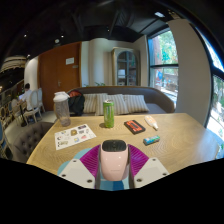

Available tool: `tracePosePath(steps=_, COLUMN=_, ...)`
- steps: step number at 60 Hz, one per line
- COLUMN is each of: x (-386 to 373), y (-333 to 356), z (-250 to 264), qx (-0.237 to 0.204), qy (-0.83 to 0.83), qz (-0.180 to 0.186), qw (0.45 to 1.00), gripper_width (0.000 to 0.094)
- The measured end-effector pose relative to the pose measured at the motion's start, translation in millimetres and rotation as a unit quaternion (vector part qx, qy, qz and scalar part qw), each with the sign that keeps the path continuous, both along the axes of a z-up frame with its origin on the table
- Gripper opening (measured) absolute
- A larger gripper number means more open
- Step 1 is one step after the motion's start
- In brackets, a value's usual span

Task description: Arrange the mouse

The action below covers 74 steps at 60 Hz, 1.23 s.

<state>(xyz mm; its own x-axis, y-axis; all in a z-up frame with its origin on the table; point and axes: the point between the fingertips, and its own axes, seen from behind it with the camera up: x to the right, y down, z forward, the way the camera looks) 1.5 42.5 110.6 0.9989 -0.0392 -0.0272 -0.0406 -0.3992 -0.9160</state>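
Hovering over the near edge of the table [180,145], bare wood stretching ahead. Left to right: paper [74,137], jug [62,108], green can [108,113], dark box [134,126], all well beyond. The gripper [114,165] pinches the mouse [114,155] between both pads.

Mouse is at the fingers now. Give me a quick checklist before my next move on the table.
1. Mouse between the fingers: ok, it sits between the pink pads.
2. Gripper firmly clamped on it: cannot tell.
3. Bare table ahead: ok, wood shows just beyond the mouse.
4. Green can clearance: ok, upright, well beyond.
5. Blue object clearance: ok, ahead and right.
6. Paper sheet clearance: ok, ahead and left.
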Motion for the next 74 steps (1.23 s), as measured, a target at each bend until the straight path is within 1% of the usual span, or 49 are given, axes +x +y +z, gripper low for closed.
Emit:
tracePosePath(steps=3, x=-21.5, y=2.7, z=-27.9, qx=-0.016, qy=-0.007, qz=0.007, qw=1.000, gripper_width=0.0378)
tracePosePath(steps=10, x=-28.9, y=3.4, z=-64.9, qx=-0.060, qy=-0.015, qz=-0.001, qw=0.998, gripper_width=0.0380)
tracePosePath(steps=24, x=-37.2, y=3.5, z=-115.5, qx=-0.103, qy=-0.014, qz=-0.007, qw=0.995, gripper_width=0.0404)
tracePosePath(steps=30, x=-36.2, y=4.3, z=-118.6, qx=-0.103, qy=-0.014, qz=-0.005, qw=0.995, gripper_width=0.0459)
tracePosePath(steps=34, x=-36.7, y=3.9, z=-119.2, qx=-0.106, qy=-0.009, qz=-0.005, qw=0.994, gripper_width=0.0513)
tracePosePath(steps=37, x=-39.4, y=2.0, z=-117.7, qx=-0.108, qy=-0.007, qz=0.007, qw=0.994, gripper_width=0.0560)
tracePosePath(steps=39, x=-42.8, y=0.1, z=-116.2, qx=-0.106, qy=-0.003, qz=0.020, qw=0.994, gripper_width=0.0645)
tracePosePath(steps=40, x=-45.1, y=-1.7, z=-115.5, qx=-0.105, qy=0.000, qz=0.027, qw=0.994, gripper_width=0.0711)
tracePosePath(steps=41, x=-46.8, y=-4.2, z=-114.1, qx=-0.105, qy=0.004, qz=0.033, qw=0.994, gripper_width=0.0826)
tracePosePath(steps=43, x=-48.6, y=-9.1, z=-110.0, qx=-0.102, qy=0.010, qz=0.041, qw=0.994, gripper_width=0.0859)
tracePosePath(steps=45, x=-50.1, y=-15.6, z=-105.5, qx=-0.098, qy=0.016, qz=0.049, qw=0.994, gripper_width=0.0834)
tracePosePath(steps=51, x=-44.1, y=-35.6, z=-89.0, qx=-0.083, qy=0.014, qz=0.062, qw=0.995, gripper_width=0.0849)
tracePosePath(steps=56, x=-32.4, y=-53.7, z=-76.2, qx=-0.070, qy=0.015, qz=0.059, qw=0.996, gripper_width=0.0849)
tracePosePath(steps=63, x=-20.4, y=-79.9, z=-65.0, qx=-0.054, qy=0.034, qz=0.066, qw=0.996, gripper_width=0.0843)
tracePosePath(steps=74, x=11.9, y=-113.9, z=-61.9, qx=-0.039, qy=0.056, qz=0.067, qw=0.995, gripper_width=0.0842)
